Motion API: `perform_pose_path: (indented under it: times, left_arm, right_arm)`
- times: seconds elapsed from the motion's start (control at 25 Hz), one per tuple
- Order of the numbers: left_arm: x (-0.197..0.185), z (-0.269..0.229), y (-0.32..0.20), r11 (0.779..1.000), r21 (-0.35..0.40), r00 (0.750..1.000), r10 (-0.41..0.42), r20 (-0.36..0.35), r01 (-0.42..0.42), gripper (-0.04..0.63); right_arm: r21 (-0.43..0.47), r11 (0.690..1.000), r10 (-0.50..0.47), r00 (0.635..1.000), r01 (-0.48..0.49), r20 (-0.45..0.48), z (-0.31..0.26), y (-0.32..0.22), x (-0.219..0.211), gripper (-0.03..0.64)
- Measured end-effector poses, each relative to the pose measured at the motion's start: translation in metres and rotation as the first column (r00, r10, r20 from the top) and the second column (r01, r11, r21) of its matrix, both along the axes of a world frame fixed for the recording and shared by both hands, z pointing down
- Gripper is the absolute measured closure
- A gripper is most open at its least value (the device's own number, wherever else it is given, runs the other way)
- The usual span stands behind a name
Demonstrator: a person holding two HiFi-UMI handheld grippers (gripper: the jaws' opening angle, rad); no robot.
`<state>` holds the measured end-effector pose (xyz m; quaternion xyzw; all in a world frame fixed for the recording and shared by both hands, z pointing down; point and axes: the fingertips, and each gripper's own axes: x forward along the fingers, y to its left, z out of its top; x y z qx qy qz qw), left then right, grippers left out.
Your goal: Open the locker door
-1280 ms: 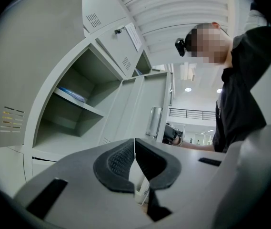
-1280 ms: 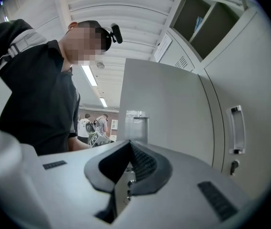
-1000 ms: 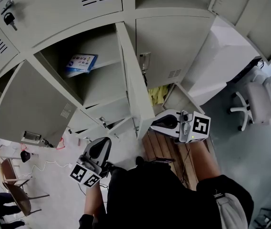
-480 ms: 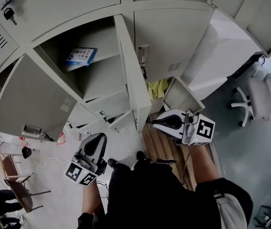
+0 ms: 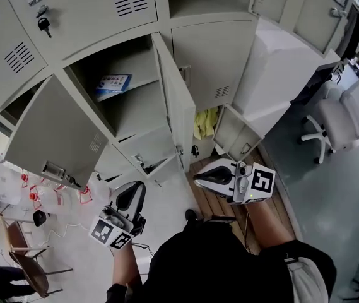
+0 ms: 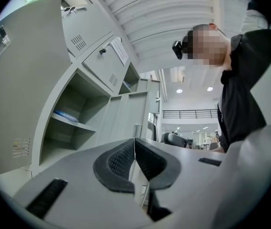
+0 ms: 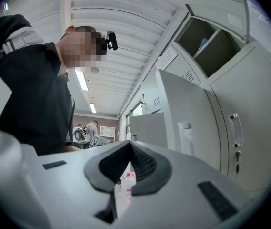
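Holding both claws clenched and empty, we judge the locker door already swung out. It stands edge-on with its long edge upright, ahead of the left claw and the right claw, nearer the right, neither touching it.

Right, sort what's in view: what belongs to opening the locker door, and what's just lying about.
Job in hand:
locker doors, several open
left tool and right tool, both shut and empty

Lying about:
blue booklet on the shelf
yellow cloth
key in an upper door
office chair
wooden chair
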<state>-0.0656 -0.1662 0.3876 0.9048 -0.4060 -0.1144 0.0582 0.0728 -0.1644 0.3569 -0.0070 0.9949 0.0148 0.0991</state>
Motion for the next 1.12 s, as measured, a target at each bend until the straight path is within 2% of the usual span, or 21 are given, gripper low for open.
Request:
perform_pose_path:
  times: [0.32, 0.52, 0.72, 0.84, 1.0, 1.12]
  left_arm:
    - [-0.009, -0.006, 0.083, 0.999, 0.014, 0.999, 0.044, -0.008, -0.044, 0.577]
    - [-0.016, 0.009, 0.144, 0.998, -0.018, 0.998, 0.064, -0.017, -0.064, 0.577]
    - [-0.022, 0.028, 0.197, 0.996, -0.052, 0.997, 0.065, -0.045, -0.067, 0.577]
    - [-0.024, 0.037, 0.217, 0.995, -0.061, 0.996, 0.073, -0.057, -0.077, 0.577]
    - [-0.026, 0.042, 0.234, 0.995, -0.06, 0.993, 0.081, -0.081, -0.086, 0.577]
    - [-0.022, 0.044, 0.247, 0.992, -0.061, 0.991, 0.104, -0.084, -0.109, 0.577]
  right_arm:
    - [-0.013, 1.0, 0.004, 1.0, -0.004, -0.005, 0.001, 0.09, -0.029, 0.606]
    - [-0.035, 0.999, 0.02, 1.0, -0.019, 0.011, 0.011, 0.147, -0.045, 0.606]
    - [-0.063, 0.995, 0.082, 0.995, -0.079, 0.052, 0.019, 0.191, -0.045, 0.606]
    - [-0.064, 0.991, 0.116, 0.992, -0.113, 0.043, 0.027, 0.209, -0.049, 0.606]
    - [-0.068, 0.975, 0.214, 0.976, -0.211, 0.034, 0.034, 0.216, -0.053, 0.606]
    - [-0.068, 0.979, 0.191, 0.982, -0.19, 0.003, 0.041, 0.231, -0.065, 0.606]
